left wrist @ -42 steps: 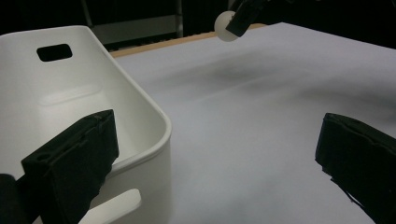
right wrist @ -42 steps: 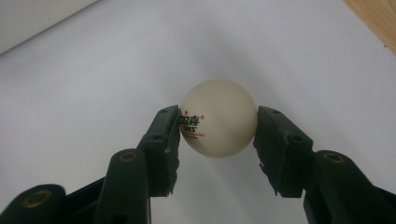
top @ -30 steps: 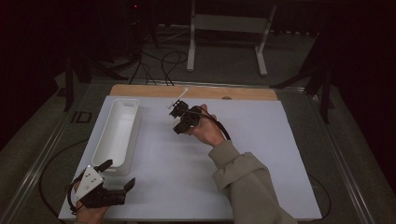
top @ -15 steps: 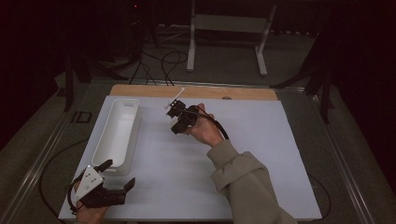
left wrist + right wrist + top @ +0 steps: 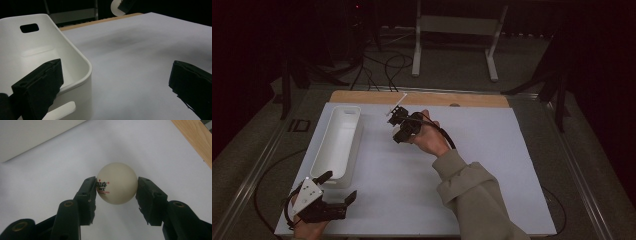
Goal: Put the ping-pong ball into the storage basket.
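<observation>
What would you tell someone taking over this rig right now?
Right gripper: shut on the cream table-tennis ball with red print, held above the white sheet-covered table, right of the long white plastic bin.
Left gripper: open, holding nothing, at the table's near left corner beside the bin's near end.
Done: ball picked up.
Left: probably carry it over the bin, which looks empty where visible, and release it.

Dim room, grey floor (image 5: 452, 80) with loose cables (image 5: 384, 62) (a white stand (image 5: 454, 30) behind).
</observation>
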Demonstrator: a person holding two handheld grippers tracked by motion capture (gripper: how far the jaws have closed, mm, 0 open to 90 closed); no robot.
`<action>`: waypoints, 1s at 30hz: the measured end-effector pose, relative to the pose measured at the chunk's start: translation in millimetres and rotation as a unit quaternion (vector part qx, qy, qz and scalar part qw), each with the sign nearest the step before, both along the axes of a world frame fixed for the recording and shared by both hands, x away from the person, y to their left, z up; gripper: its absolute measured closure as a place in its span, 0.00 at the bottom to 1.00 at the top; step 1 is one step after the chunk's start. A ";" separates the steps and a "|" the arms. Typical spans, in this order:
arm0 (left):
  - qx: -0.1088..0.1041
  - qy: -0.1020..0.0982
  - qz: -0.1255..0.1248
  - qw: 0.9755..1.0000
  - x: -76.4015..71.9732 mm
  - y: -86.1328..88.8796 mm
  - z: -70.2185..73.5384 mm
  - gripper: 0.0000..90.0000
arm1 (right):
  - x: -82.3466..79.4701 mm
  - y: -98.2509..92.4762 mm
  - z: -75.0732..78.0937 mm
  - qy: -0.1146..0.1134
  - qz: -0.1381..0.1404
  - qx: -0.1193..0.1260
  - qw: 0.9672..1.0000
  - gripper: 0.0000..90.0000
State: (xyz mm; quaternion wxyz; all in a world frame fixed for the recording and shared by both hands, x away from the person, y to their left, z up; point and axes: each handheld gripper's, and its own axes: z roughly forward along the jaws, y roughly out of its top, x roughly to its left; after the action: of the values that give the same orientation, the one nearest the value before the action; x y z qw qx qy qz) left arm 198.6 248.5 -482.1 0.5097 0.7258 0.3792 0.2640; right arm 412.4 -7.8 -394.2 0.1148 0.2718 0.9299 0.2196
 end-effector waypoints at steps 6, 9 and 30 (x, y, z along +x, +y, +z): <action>0.001 0.000 0.000 1.000 -0.1 -0.1 0.1 0.00 | -2.5 2.6 2.9 -0.001 0.006 0.001 1.000 0.57; 0.000 0.000 0.000 1.000 -0.1 -0.1 0.1 0.00 | -4.2 4.4 4.2 -0.003 0.009 0.001 1.000 0.56; 0.000 0.000 0.000 1.000 -0.1 0.0 0.1 0.00 | -12.2 16.8 11.9 -0.010 0.028 0.003 1.000 0.56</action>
State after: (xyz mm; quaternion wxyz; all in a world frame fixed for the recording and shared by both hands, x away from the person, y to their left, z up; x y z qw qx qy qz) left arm 198.5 248.5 -482.0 0.5096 0.7258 0.3790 0.2642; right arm 400.1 9.1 -382.2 0.1170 0.2436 0.9352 0.2287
